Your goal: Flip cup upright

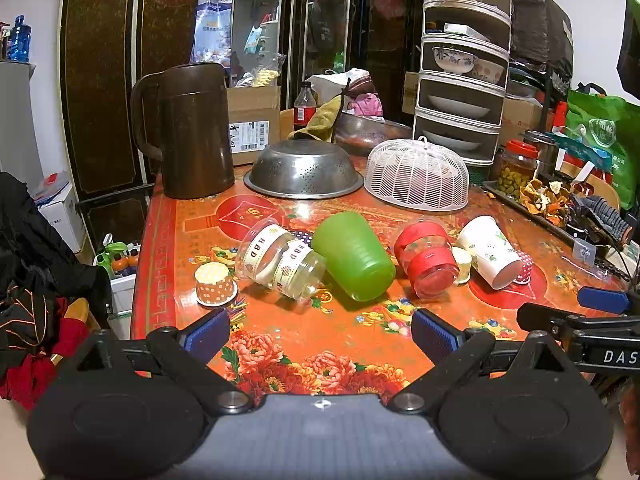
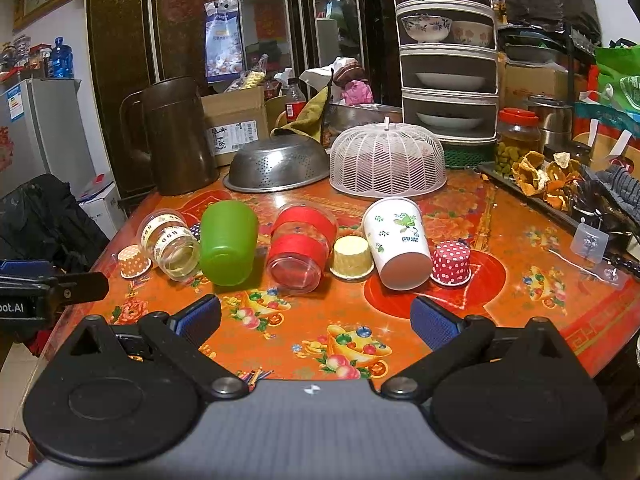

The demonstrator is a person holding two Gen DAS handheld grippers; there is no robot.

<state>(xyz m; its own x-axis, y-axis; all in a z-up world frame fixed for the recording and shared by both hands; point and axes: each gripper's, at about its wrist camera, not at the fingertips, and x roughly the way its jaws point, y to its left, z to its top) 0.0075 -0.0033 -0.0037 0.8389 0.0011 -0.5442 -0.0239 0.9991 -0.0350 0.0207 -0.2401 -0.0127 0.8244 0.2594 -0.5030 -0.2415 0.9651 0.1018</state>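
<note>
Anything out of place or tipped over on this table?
Yes. Four cups lie on their sides mid-table: the clear cup, green cup, red-banded cup and white paper cup. Nothing looks spilled.

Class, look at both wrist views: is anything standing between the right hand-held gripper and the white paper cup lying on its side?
Nothing visible does. The right hand-held gripper, jaws open, faces the white paper cup across bare tablecloth. A yellow cupcake liner and a red polka-dot liner only flank the cup's sides.
</note>
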